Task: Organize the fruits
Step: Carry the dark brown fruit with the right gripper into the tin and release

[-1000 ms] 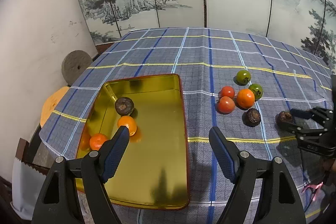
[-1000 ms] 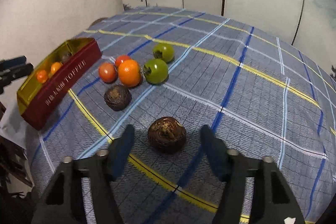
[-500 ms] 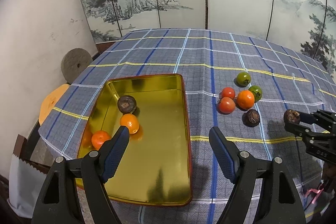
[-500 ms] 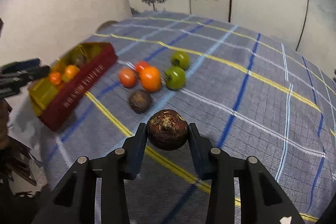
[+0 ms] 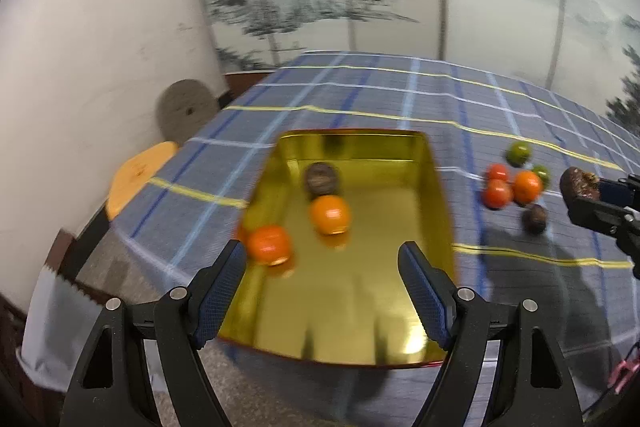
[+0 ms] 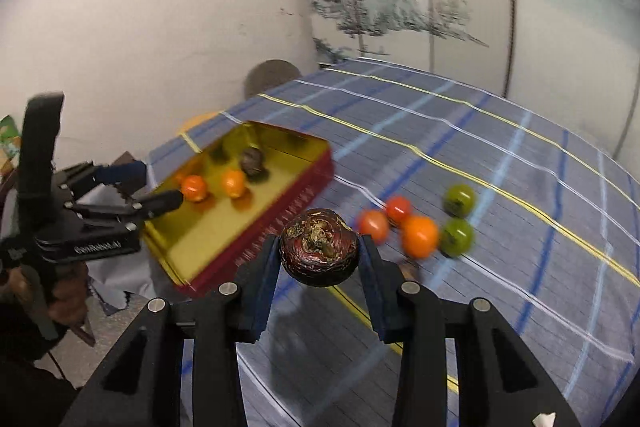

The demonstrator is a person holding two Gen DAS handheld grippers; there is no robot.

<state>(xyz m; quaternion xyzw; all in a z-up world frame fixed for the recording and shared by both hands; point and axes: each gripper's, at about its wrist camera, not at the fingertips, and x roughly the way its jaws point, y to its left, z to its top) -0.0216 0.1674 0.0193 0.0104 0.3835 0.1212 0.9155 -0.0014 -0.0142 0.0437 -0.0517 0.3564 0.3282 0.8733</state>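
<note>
Gold-lined, the tray (image 6: 192,247) sits left of the right gripper (image 6: 319,251), whose pads pinch a dark brown fruit (image 6: 319,251) clear of the checked cloth (image 6: 500,187). The left gripper (image 5: 322,293) hangs wide and empty over the tray's near end. A round fruit held only at its sides may roll free in transit. A second earlier it lay on the cloth, between open jaws.

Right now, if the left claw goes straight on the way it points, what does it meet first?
Probably the gold tray: the open left claw aims into it, toward the bare floor just before the orange fruit. Depth is unclear.
</note>
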